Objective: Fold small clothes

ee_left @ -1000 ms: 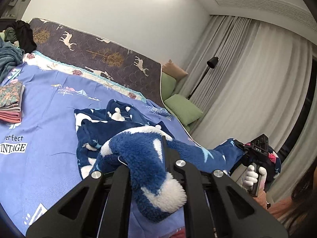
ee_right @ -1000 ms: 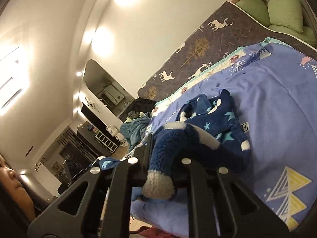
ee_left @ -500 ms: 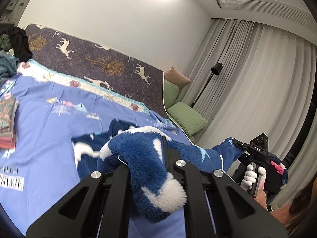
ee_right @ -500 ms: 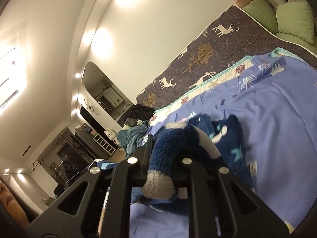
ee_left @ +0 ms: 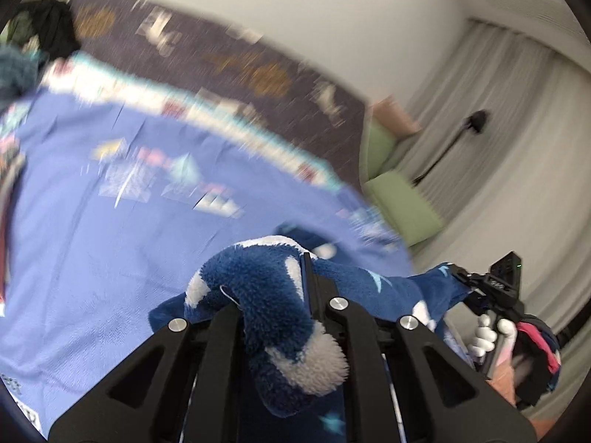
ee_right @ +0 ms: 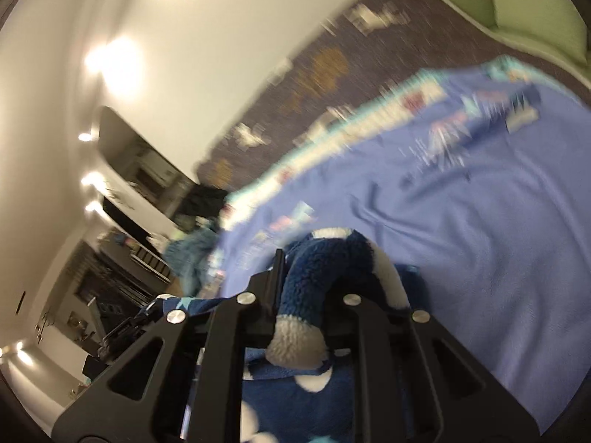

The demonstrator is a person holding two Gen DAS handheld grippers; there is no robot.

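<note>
A fluffy dark blue garment with white patches (ee_left: 266,295) is pinched in my left gripper (ee_left: 295,280), which is shut on one bunched end. My right gripper (ee_right: 295,280) is shut on the other end of the same garment (ee_right: 325,269). The cloth stretches between them, lifted off the blue bedspread (ee_left: 110,229). In the left wrist view the right gripper (ee_left: 495,295) shows at the right edge, held by a white-gloved hand (ee_left: 484,336). Both views are motion-blurred.
A dark headboard with deer print (ee_left: 240,62) runs along the far side of the bed. Green cushions (ee_left: 402,203) and a floor lamp (ee_left: 476,122) stand by grey curtains. A heap of teal and dark clothes (ee_left: 22,55) lies at the bed's far left.
Both grippers have lifted the garment off the bedspread and swung it; the part that lay spread on the bed is now raised. The views have turned blurry.
</note>
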